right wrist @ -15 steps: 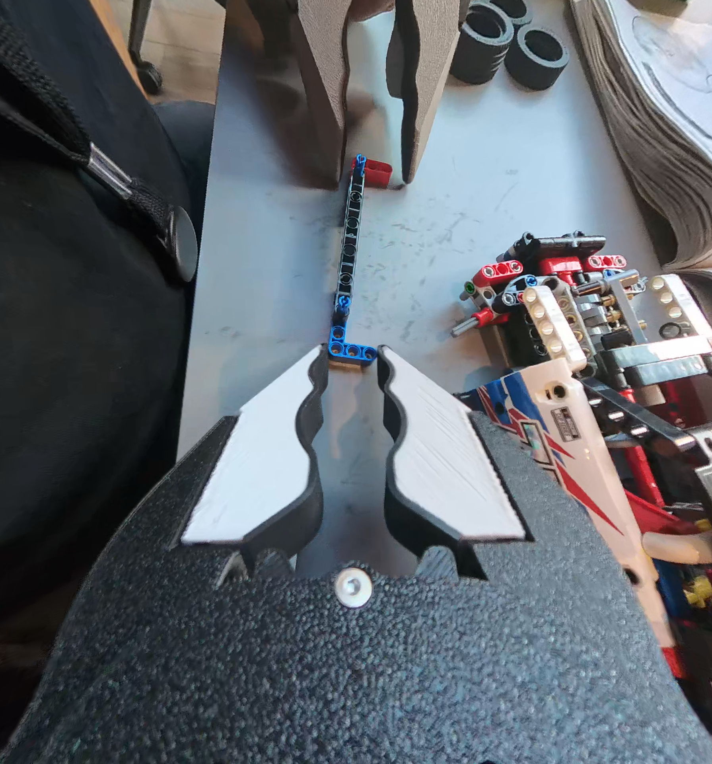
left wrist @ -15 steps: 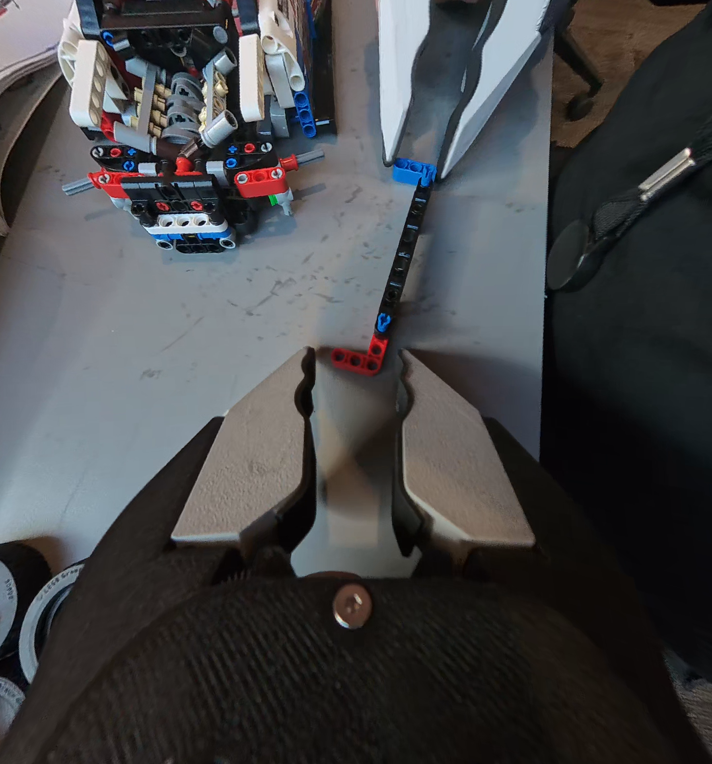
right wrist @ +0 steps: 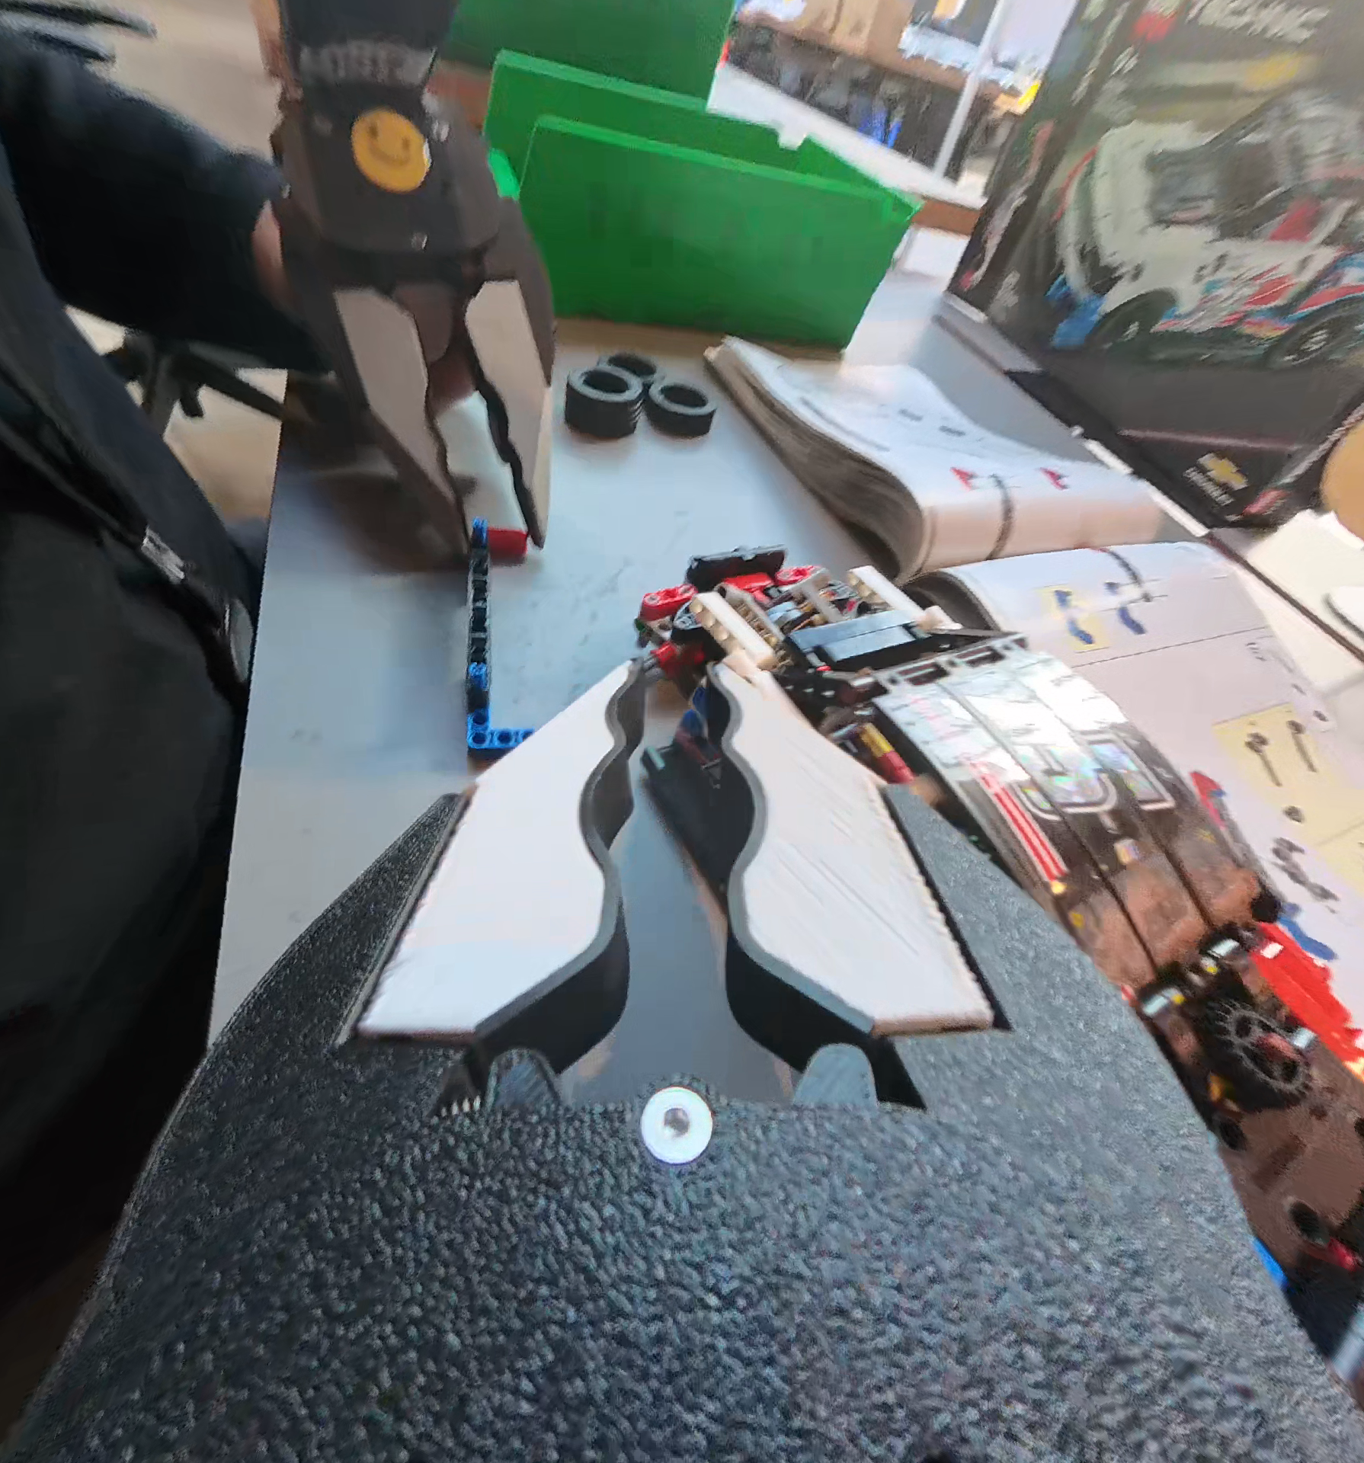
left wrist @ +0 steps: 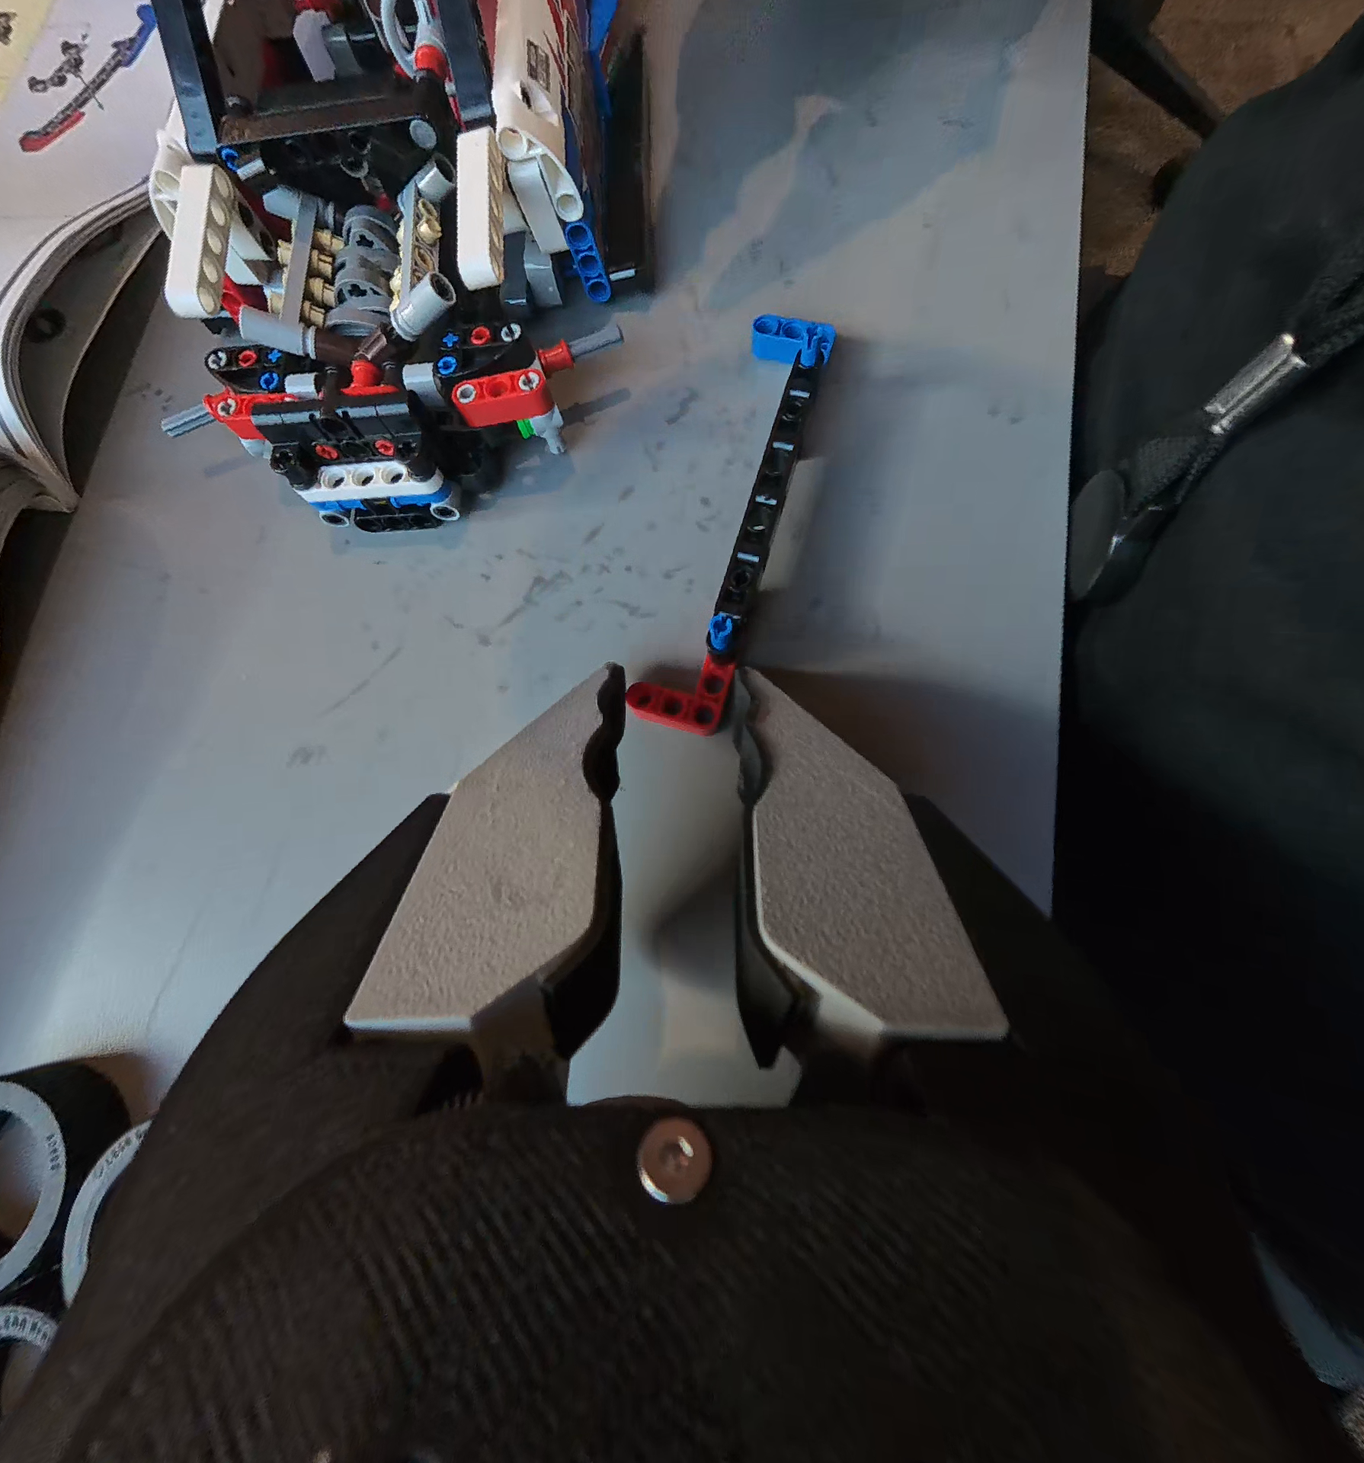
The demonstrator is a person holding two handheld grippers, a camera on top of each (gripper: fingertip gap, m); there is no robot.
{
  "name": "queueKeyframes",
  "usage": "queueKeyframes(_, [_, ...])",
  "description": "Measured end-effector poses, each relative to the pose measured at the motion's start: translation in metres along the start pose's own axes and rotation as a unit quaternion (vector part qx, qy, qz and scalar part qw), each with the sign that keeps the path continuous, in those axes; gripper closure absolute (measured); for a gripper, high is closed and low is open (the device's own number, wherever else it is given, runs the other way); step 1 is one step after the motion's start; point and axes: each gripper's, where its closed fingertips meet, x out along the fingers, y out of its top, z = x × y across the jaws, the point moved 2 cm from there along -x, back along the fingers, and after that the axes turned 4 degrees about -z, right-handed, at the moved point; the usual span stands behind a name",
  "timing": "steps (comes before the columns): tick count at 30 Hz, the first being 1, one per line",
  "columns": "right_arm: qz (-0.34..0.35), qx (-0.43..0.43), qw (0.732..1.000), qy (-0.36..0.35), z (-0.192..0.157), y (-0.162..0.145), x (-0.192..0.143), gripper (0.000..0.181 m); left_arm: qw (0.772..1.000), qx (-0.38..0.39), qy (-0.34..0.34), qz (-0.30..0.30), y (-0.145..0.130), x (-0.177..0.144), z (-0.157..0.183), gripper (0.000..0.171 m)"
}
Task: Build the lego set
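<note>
Sub-assembly step: my left gripper [left wrist: 679, 697] open around red elbow [left wrist: 683, 701] of black beam [left wrist: 766, 491]; right gripper [right wrist: 671, 689] open, empty. Next: close left, carry to car chassis [left wrist: 346, 332].

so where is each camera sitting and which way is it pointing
Left wrist view: rides the left gripper, looking down along its fingers at the red L-piece, the black beam and the car model; its open grey fingers and the person's dark clothing show.
Right wrist view: rides the right gripper, raised and tilted across the table toward green bins; its white fingers show, apart, and the left gripper too.
Shared: beam, blue L-piece, model, tyres, booklet.
</note>
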Motion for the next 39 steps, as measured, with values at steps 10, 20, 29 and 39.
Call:
queueKeyframes(10, [0.041, -0.003, 0.997, -0.058, 0.012, 0.007, -0.012, 0.17, 0.996, -0.019, 0.088, 0.02, 0.004, -0.009, 0.003, 0.127])
queueKeyframes(20, [0.047, 0.011, 0.992, -0.12, 0.031, 0.006, -0.019, 0.172, 0.959, -0.121, 0.198, 0.165, 0.002, -0.084, -0.011, 0.132])
queueKeyframes(29, [0.035, 0.039, 0.968, -0.247, 0.065, -0.002, -0.041, 0.178, 0.794, -0.276, 0.484, 0.241, -0.097, -0.257, -0.088, 0.136])
queueKeyframes(39, [-0.046, 0.113, 0.932, -0.34, 0.1, -0.034, -0.054, 0.177, 0.814, -0.316, 0.441, 0.21, -0.166, -0.292, -0.148, 0.127])
